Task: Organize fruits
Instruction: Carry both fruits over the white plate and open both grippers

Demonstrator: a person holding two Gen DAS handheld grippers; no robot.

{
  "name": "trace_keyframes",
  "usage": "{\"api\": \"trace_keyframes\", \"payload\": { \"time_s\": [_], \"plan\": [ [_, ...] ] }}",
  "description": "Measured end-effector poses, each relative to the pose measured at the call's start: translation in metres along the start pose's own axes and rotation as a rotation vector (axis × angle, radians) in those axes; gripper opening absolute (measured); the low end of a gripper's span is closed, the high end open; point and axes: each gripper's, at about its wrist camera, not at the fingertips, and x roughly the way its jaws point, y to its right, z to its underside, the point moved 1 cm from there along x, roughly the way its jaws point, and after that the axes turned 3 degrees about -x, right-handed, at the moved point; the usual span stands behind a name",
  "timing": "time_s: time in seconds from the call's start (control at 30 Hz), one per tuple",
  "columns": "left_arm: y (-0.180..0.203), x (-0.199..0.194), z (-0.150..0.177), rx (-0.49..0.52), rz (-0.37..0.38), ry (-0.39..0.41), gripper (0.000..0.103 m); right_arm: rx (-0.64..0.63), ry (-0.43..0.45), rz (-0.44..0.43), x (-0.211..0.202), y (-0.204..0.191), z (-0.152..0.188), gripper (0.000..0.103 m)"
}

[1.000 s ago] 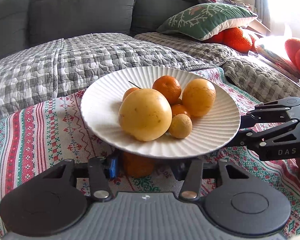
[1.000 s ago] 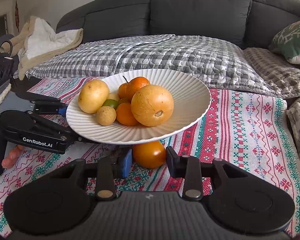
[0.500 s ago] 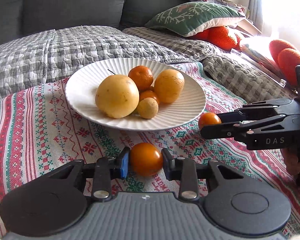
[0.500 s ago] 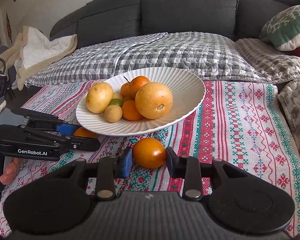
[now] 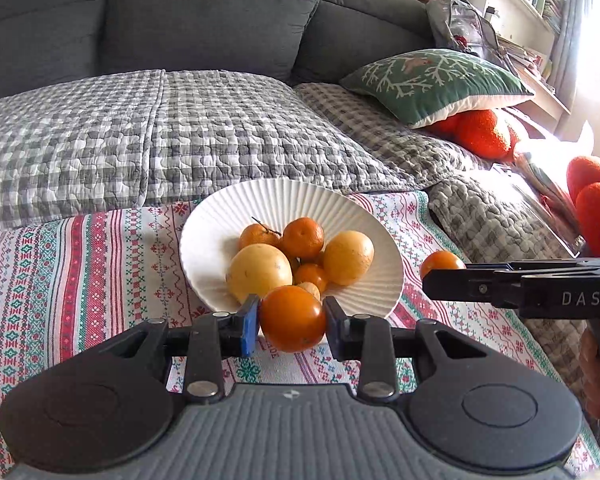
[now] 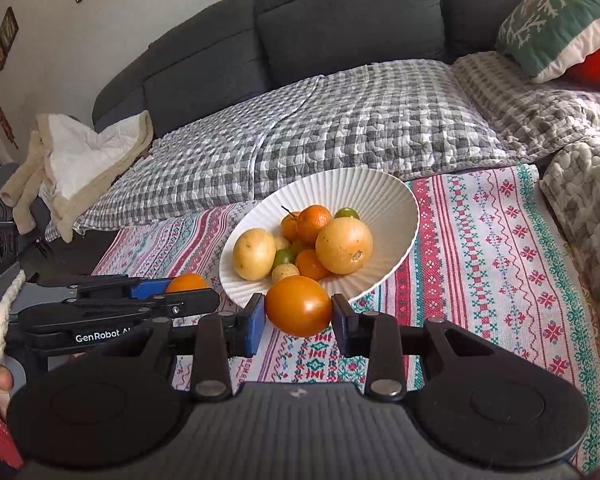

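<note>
A white ribbed plate (image 5: 228,216) (image 6: 384,196) sits on the patterned cloth and holds several yellow, orange and green fruits. My left gripper (image 5: 291,320) is shut on an orange fruit (image 5: 293,318) and holds it above the cloth, just before the plate's near rim. My right gripper (image 6: 299,314) is shut on another orange fruit (image 6: 299,310), also raised near the plate's rim. Each gripper shows side-on in the other view, the right one (image 5: 432,276) with its fruit (image 5: 440,263), the left one (image 6: 204,294) with its fruit (image 6: 186,282).
A grey sofa with a checked quilt (image 5: 180,128) lies behind the cloth. A green pillow (image 5: 432,84) and orange cushions (image 5: 480,132) are at the right. A folded towel (image 6: 80,156) lies at the left end of the sofa.
Both grippers have lifted and pulled back from under the plate's rim, each carrying its orange fruit. The plate now looks farther away and lower in both views.
</note>
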Motion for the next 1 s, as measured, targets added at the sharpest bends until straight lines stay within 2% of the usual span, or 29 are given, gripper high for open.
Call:
{"api": "trace_keyframes", "payload": {
  "time_s": [0.13, 0.23, 0.37, 0.5, 0.57, 0.8, 0.87, 0.93, 0.97, 1.0],
  "plan": [
    [-0.004, 0.020, -0.030, -0.118, -0.013, -0.002, 0.027, 0.051, -0.028, 0.035, 0.031, -0.002, -0.040, 0.032],
    [-0.010, 0.042, -0.031, -0.235, 0.051, -0.054, 0.027, 0.114, -0.069, 0.047, 0.055, 0.007, -0.054, 0.032],
    [-0.012, 0.059, -0.025, -0.277, 0.067, -0.045, 0.027, 0.180, -0.100, 0.073, 0.075, 0.021, -0.060, 0.032],
    [-0.017, 0.070, -0.023, -0.333, 0.111, -0.090, 0.027, 0.243, -0.071, 0.108, 0.082, 0.034, -0.058, 0.032],
    [-0.014, 0.072, -0.020, -0.318, 0.103, -0.105, 0.027, 0.252, -0.085, 0.110, 0.086, 0.038, -0.057, 0.032],
    [0.000, 0.073, -0.022, -0.246, 0.022, -0.077, 0.027, 0.215, -0.108, 0.166, 0.092, 0.041, -0.052, 0.035],
    [0.003, 0.072, -0.022, -0.239, 0.011, -0.083, 0.029, 0.201, -0.094, 0.177, 0.089, 0.039, -0.054, 0.039],
    [0.006, 0.068, -0.021, -0.238, 0.001, -0.099, 0.032, 0.181, -0.086, 0.215, 0.084, 0.036, -0.057, 0.056],
    [0.009, 0.064, -0.021, -0.229, -0.007, -0.097, 0.037, 0.165, -0.085, 0.241, 0.080, 0.034, -0.058, 0.057],
    [0.012, 0.057, -0.021, -0.213, -0.017, -0.086, 0.047, 0.144, -0.080, 0.256, 0.074, 0.031, -0.058, 0.059]
  ]
}}
